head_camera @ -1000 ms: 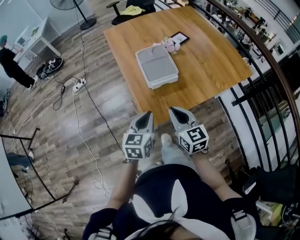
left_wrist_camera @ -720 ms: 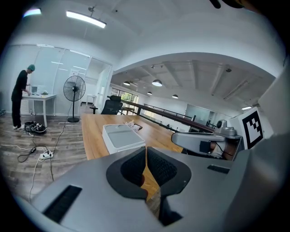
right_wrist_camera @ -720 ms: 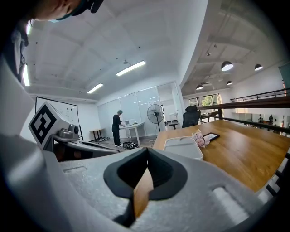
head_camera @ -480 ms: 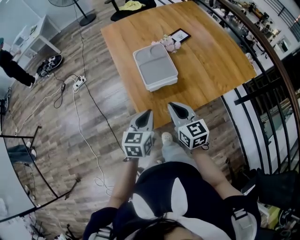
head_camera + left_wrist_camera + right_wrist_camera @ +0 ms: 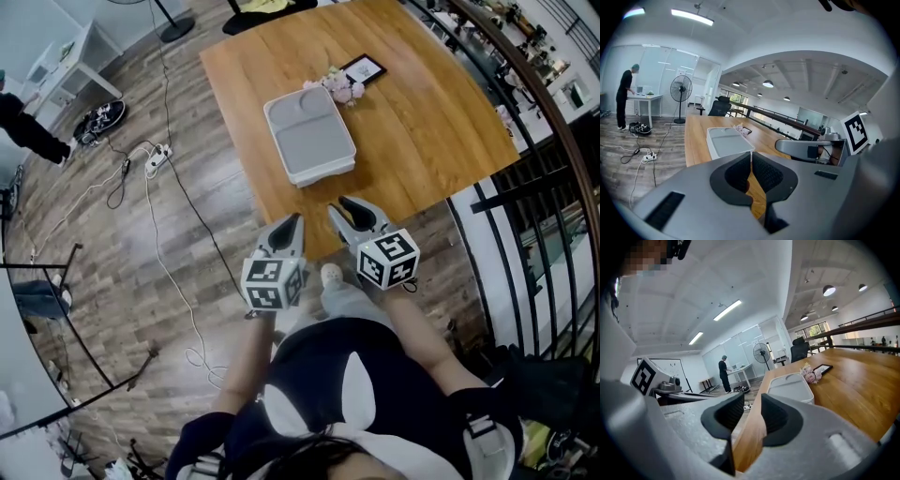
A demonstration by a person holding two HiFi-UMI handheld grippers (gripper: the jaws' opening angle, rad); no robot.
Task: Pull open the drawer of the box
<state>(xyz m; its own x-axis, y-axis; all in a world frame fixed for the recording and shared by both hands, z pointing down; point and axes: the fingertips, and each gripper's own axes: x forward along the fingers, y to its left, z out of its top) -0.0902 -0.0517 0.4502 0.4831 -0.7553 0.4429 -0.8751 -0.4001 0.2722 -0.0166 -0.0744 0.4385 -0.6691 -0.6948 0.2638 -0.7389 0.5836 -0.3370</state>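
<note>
The person stands at the near edge of a wooden table (image 5: 427,122), both forearms reaching forward and down from the body, elbows bent, with the two grippers held side by side just in front of the waist. The left gripper (image 5: 292,223) points toward the table with its tips just short of the table's edge, over the wood floor (image 5: 141,244); its jaws are pressed together with nothing between them. The right gripper (image 5: 340,206) sits slightly further forward, its tips reaching over the table's near edge and angled a little toward the left one. Its jaws are opening, a clear gap shows between the pads, and nothing is in that gap; only the table edge appears beyond it. The box (image 5: 309,136), pale grey with a flat lid, lies flat near the middle of the table, well apart from both grippers and straight ahead of them. Just beyond its far end lie a small bunch of pink flowers (image 5: 339,87) and a dark picture frame (image 5: 364,67).
</note>
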